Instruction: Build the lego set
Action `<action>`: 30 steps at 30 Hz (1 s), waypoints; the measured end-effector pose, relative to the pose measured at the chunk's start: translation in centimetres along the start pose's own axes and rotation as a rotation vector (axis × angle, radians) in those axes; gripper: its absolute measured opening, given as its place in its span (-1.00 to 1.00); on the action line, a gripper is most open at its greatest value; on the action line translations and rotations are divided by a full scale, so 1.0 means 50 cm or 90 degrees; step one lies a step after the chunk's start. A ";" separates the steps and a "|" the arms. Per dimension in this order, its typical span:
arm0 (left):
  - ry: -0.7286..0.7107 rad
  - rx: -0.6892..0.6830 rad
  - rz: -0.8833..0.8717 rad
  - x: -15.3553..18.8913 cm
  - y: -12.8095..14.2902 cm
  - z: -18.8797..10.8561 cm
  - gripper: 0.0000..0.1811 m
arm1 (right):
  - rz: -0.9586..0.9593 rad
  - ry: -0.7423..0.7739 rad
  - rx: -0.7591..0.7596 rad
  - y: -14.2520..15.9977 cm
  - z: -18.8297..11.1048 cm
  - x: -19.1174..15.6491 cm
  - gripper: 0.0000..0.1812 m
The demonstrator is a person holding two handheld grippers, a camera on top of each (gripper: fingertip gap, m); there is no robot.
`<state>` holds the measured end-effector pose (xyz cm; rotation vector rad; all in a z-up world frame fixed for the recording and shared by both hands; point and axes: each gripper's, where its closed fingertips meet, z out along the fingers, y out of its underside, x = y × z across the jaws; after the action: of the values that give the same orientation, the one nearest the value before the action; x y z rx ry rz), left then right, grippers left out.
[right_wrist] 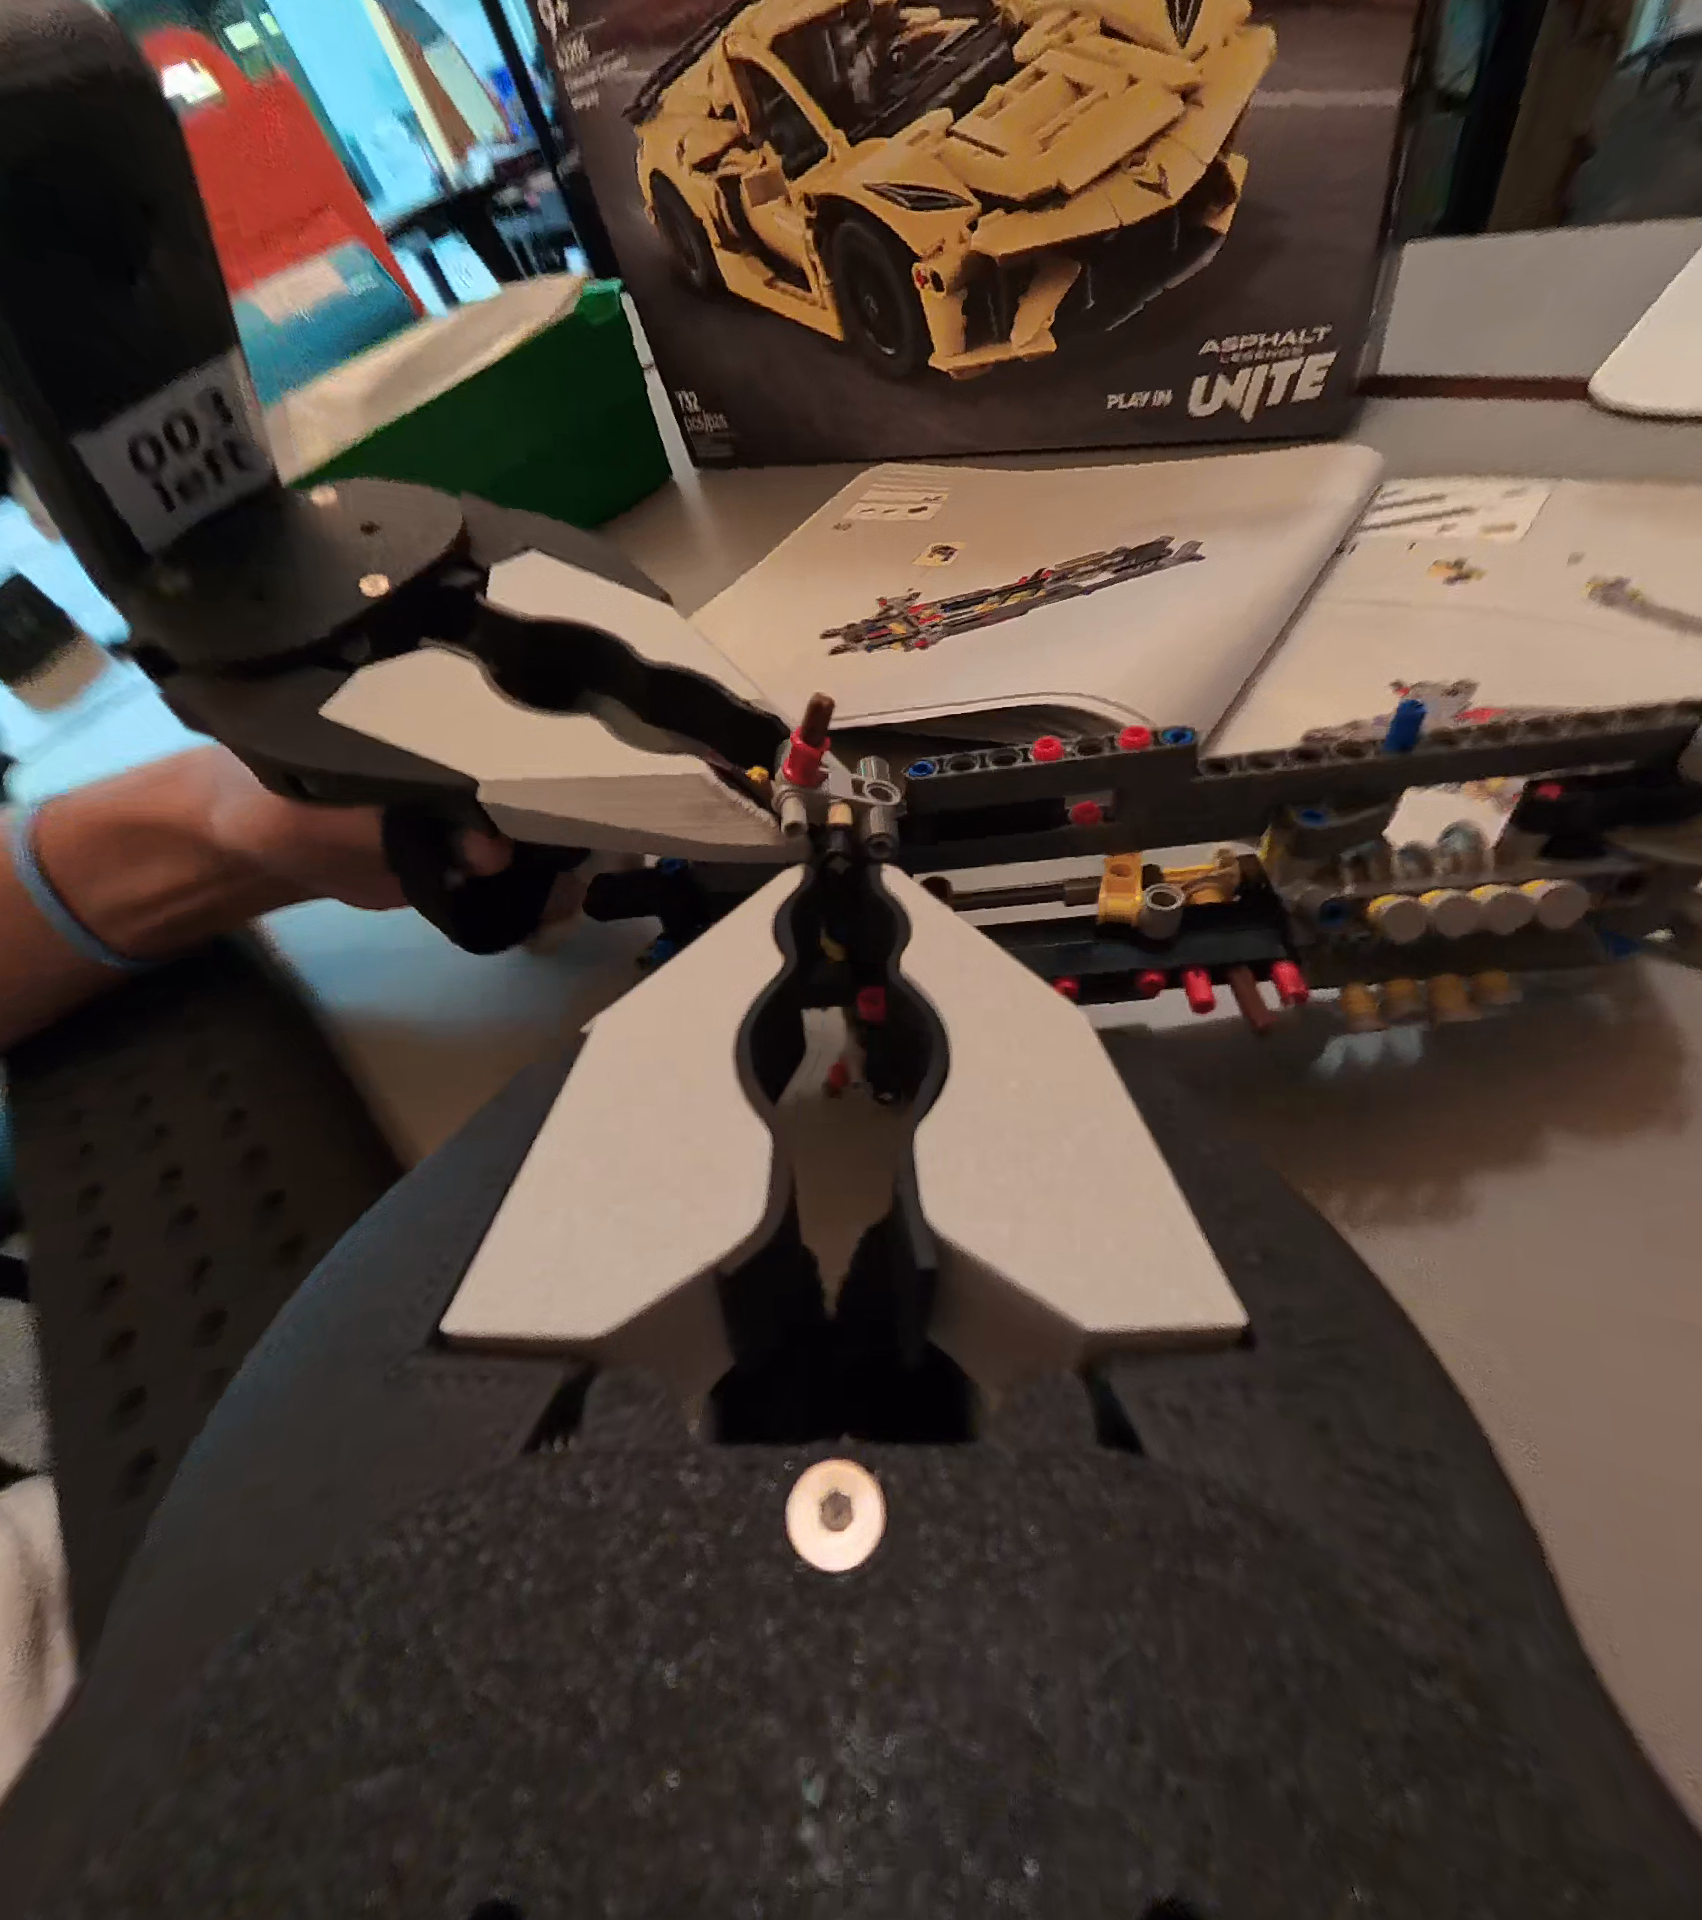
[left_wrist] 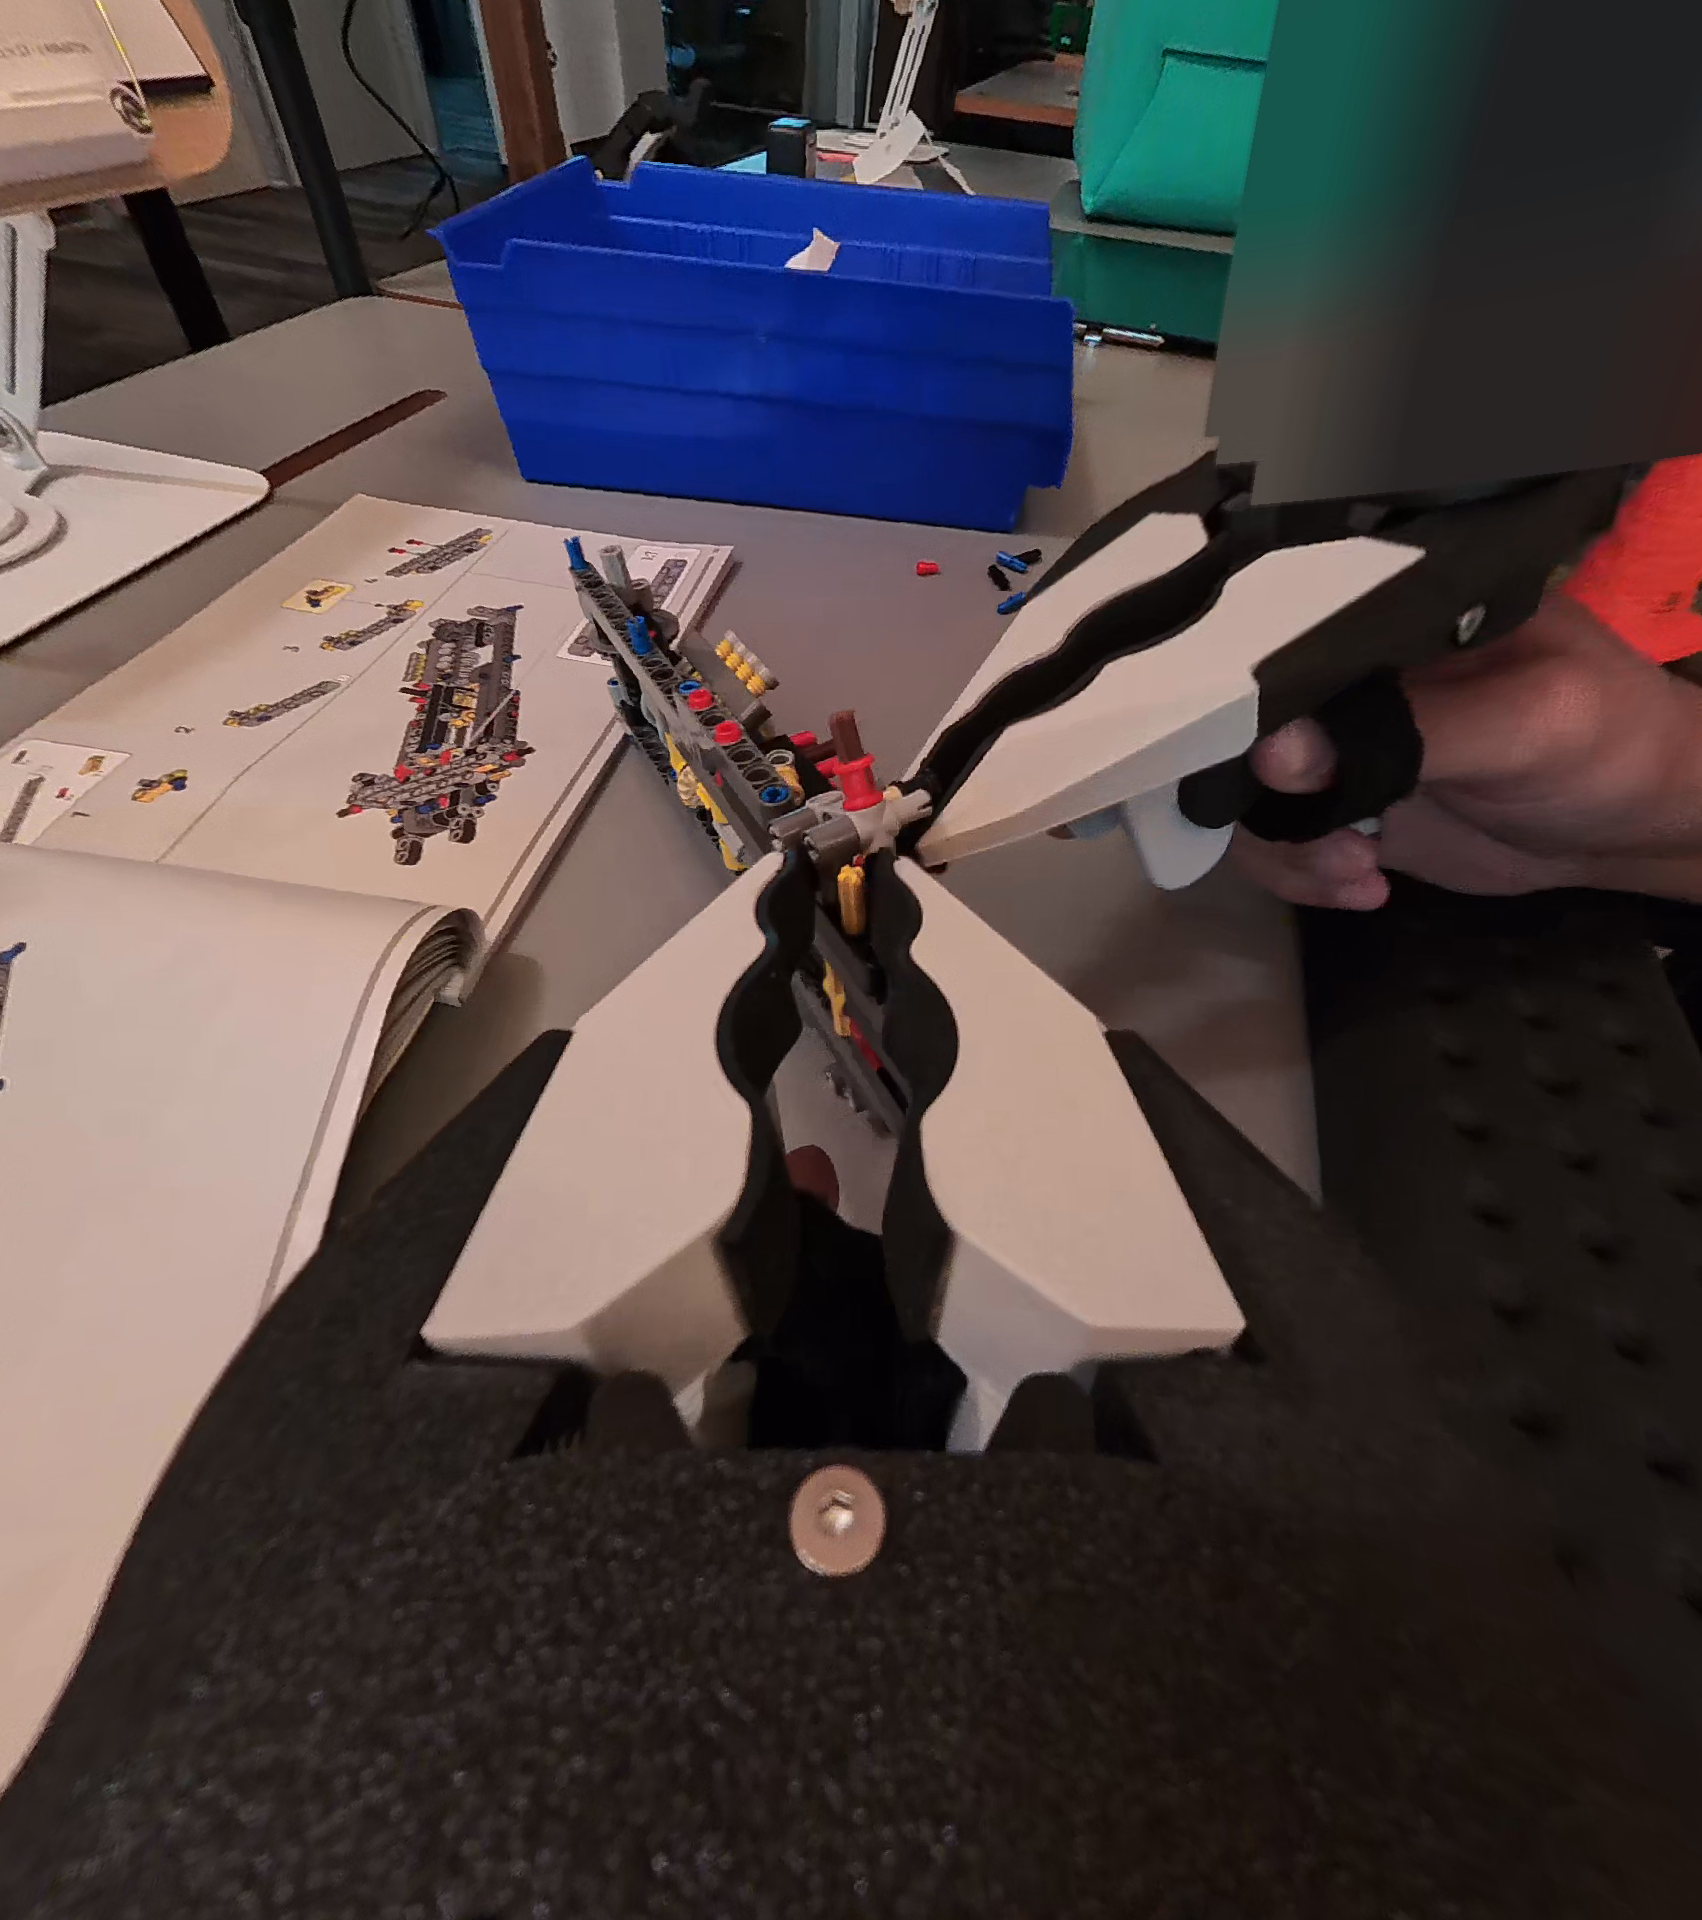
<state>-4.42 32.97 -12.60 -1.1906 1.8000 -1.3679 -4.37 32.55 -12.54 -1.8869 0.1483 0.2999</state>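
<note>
The chassis [left_wrist: 691, 717], a long grey beam frame studded with red, blue and yellow pins, is held above the grey worktop [left_wrist: 826, 561], its far end over the open manual [left_wrist: 327, 675]. At its near end sits a light grey connector cluster [left_wrist: 852, 821] with a red pin [left_wrist: 857, 774] standing upright in it and a brown axle [left_wrist: 847, 732] just behind.

The left gripper [left_wrist: 831, 873] is narrowed on the chassis's near end, black pads pressing the beam from both sides, just under the cluster. The right gripper [left_wrist: 920, 821] comes in from the chassis's right side, its fingers nearly together, tips at the cluster's pale stub; whether it truly pinches that stub I cannot tell. A hand [left_wrist: 1512, 748] holds its black handle.

In the right wrist view the chassis [right_wrist: 1242, 790] runs off to the right, with yellow-tipped cylinders [right_wrist: 1470, 909] along its lower side. The right gripper [right_wrist: 836, 847] meets the cluster [right_wrist: 842, 805] from below and the left gripper [right_wrist: 779, 790] from the left, held by a hand [right_wrist: 234, 842].

Beyond the chassis lies the manual [right_wrist: 1086, 582], and behind that stands the set box [right_wrist: 982, 208] picturing a yellow car, a green bin [right_wrist: 514, 416] to its left. In the left wrist view, blue bins [left_wrist: 764, 322] stand behind the chassis, and loose pins [left_wrist: 1003, 571] lie to its right.
</note>
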 end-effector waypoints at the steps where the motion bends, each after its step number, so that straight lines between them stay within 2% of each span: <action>1: -0.005 -0.002 0.007 0.000 0.000 0.000 -0.91 | 0.032 -0.017 0.002 0.000 0.000 0.000 -0.93; 4: -0.022 -0.005 0.033 0.000 0.000 0.002 -0.91 | 0.053 -0.035 0.000 0.000 -0.001 -0.001 -0.93; 9: -0.024 -0.004 0.031 -0.001 0.000 0.004 -0.91 | -0.075 0.025 -0.013 0.000 -0.001 0.003 -0.92; 12: -0.016 -0.011 0.040 0.001 -0.001 0.004 -0.91 | -0.048 0.009 -0.007 0.001 -0.003 0.003 -0.92; 15: -0.014 -0.019 0.042 0.000 -0.001 0.002 -0.90 | -0.071 0.023 -0.007 0.000 -0.002 0.003 -0.92; 17: -0.017 -0.027 0.048 0.002 0.000 0.000 -0.83 | -0.077 0.026 -0.005 -0.001 0.000 0.003 -0.92; 23: -0.077 -0.071 0.085 -0.013 0.007 -0.001 -0.84 | -0.047 0.005 -0.004 -0.004 0.006 0.004 -0.93; 30: -0.099 -0.102 0.049 -0.022 0.014 -0.005 -0.83 | -0.056 0.006 -0.011 -0.006 0.013 0.003 -0.93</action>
<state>-4.37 34.14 -13.26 -1.2596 1.8504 -1.0748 -4.26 33.27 -12.52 -1.9058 0.0699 0.2333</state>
